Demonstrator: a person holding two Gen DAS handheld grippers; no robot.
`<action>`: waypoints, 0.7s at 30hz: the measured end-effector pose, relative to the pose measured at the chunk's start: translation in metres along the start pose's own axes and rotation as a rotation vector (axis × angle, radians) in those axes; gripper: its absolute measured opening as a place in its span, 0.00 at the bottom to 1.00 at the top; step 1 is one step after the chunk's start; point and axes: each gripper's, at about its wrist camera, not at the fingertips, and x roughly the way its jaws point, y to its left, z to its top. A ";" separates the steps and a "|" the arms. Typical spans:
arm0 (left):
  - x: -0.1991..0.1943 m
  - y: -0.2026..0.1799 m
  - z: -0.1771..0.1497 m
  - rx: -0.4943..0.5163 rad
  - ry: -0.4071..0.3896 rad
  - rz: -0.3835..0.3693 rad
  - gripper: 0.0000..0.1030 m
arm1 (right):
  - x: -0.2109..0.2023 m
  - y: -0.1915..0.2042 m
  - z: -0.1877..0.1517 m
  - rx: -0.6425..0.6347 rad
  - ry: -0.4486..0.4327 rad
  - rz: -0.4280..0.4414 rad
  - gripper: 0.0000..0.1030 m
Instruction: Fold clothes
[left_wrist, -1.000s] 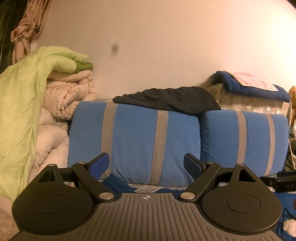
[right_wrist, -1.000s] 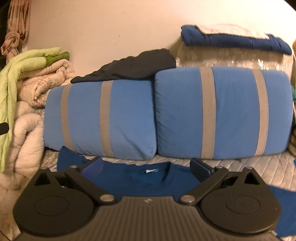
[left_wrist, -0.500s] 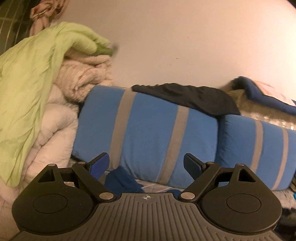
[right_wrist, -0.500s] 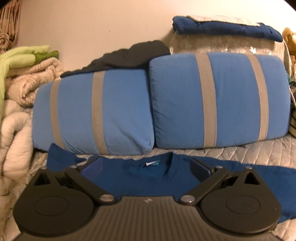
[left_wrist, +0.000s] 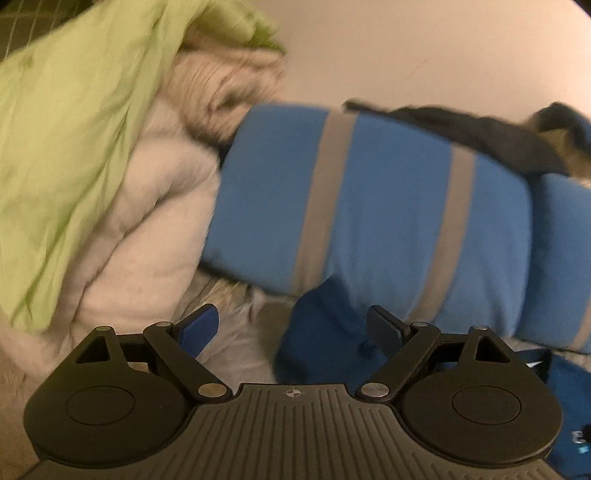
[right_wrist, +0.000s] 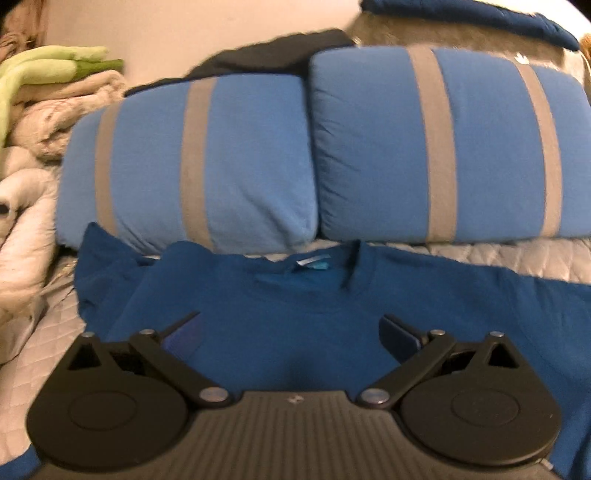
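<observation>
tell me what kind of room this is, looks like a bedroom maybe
Most likely a bedroom: a blue t-shirt lies spread on a quilted mattress cover, two striped blue pillows lean against the wall, and folded blankets are piled beside them.

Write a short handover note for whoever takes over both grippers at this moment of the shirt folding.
Left gripper: open, empty, facing the shirt's sleeve near the blanket pile.
Right gripper: open, empty, over the shirt below its collar.
Shirt: spread flat on the bed, collar toward the two pillows.
Done: shirt laid out; no fold visible.
Left: grasp the shirt and make every fold.
</observation>
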 end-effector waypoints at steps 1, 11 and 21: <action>0.006 0.005 -0.003 -0.022 0.011 0.000 0.85 | -0.001 -0.001 0.002 0.012 0.007 0.001 1.00; 0.071 0.038 -0.036 -0.205 0.118 -0.079 0.85 | -0.015 -0.016 0.019 0.091 0.018 0.033 1.00; 0.137 0.060 -0.068 -0.552 0.256 -0.170 0.68 | -0.002 -0.042 0.017 0.196 0.051 -0.058 1.00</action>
